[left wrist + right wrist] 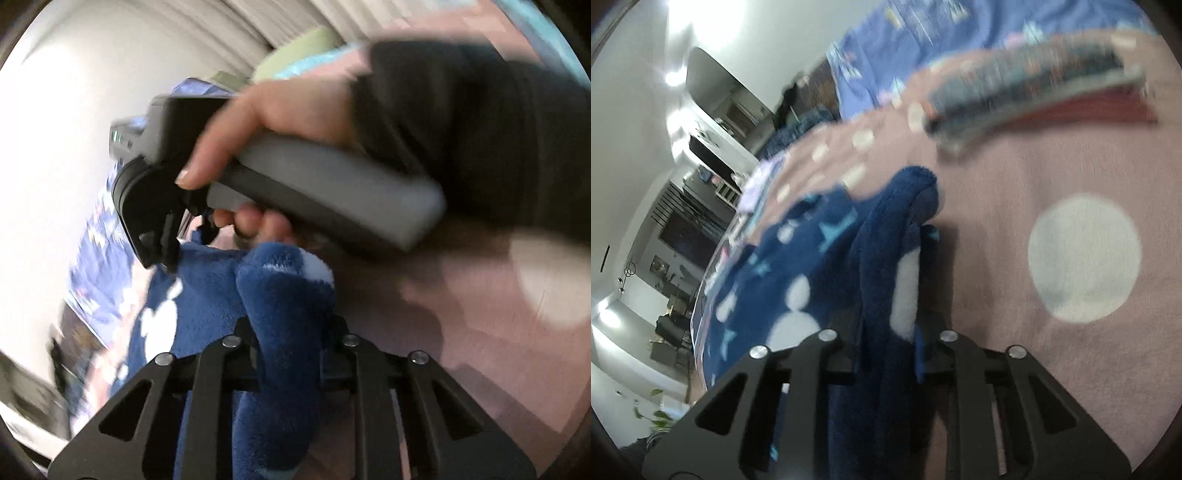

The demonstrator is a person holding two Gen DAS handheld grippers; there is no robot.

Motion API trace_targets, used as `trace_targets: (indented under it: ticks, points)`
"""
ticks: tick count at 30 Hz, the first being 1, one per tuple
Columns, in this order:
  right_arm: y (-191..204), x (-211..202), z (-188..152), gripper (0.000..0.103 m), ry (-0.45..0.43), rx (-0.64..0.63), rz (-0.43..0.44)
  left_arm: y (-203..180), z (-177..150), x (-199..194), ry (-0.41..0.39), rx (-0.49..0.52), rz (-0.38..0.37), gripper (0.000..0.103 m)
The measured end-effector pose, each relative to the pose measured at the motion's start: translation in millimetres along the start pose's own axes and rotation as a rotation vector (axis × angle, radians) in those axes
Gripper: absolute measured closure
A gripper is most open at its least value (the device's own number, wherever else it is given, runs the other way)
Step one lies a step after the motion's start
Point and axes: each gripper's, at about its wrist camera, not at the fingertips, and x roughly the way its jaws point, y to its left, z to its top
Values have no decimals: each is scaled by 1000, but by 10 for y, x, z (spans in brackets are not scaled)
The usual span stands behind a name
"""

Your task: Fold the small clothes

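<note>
A small dark blue fleece garment with white and light blue shapes lies on a pink bedspread with white dots. In the left wrist view my left gripper (291,332) is shut on a bunched fold of the garment (284,295). The right gripper body (155,184), held by a hand in a dark sleeve, sits just beyond it over the same cloth. In the right wrist view my right gripper (886,332) is shut on another fold of the garment (886,236), which spreads to the left.
The pink bedspread (1015,177) fills the right side. A stack of folded clothes (1034,88) lies further back on it. A blue patterned sheet (886,48) lies behind. A room with shelves and furniture (683,177) shows at left.
</note>
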Motion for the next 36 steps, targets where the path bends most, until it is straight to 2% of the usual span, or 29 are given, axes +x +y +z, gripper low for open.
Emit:
trace_targets:
  ticks: [2,3,4,5,6,8,10,17,22,24,29,32,34,36]
  points:
    - [92,-40,10,82,-28,-43,-4,172,23,6,15,-122,-69,85]
    - [86,2,9,82,-19,-54,-20,202,17,38,26,-156,-87,85]
    - [28,112,-4,76,19,-51,-66,173,10,82,37,-158,-87,85]
    - [-42,220,-18,69,56,-33,-98,119,-2,121,47,-147,-74,84]
    - [-138,291,-30,69,75,-4,-92,52,-13,155,55,-129,-50,82]
    - [-183,244,-6,62,65,20,-73,-88,-5,170,58,-83,13,80]
    - [-170,155,0,56,28,16,-102,-161,6,153,59,-62,44,78]
    - [-120,-29,-25,54,-42,5,-165,-444,-90,-8,13,35,136,63]
    - [-93,-241,-90,52,-128,-12,-285,-542,-129,-286,-62,128,213,57]
    - [-109,-293,-188,52,-143,-6,-336,-517,-205,-379,-85,132,236,50]
    - [-194,-469,-512,55,-155,53,-387,-431,-389,-567,-132,122,297,43]
    - [-50,-664,-701,54,-183,13,-471,-232,-540,-616,-148,70,296,36]
    - [162,-762,-814,54,-202,-39,-538,33,-722,-623,-132,-19,283,34]
    - [373,-798,-885,54,-205,-91,-533,308,-915,-606,-95,-117,275,35]
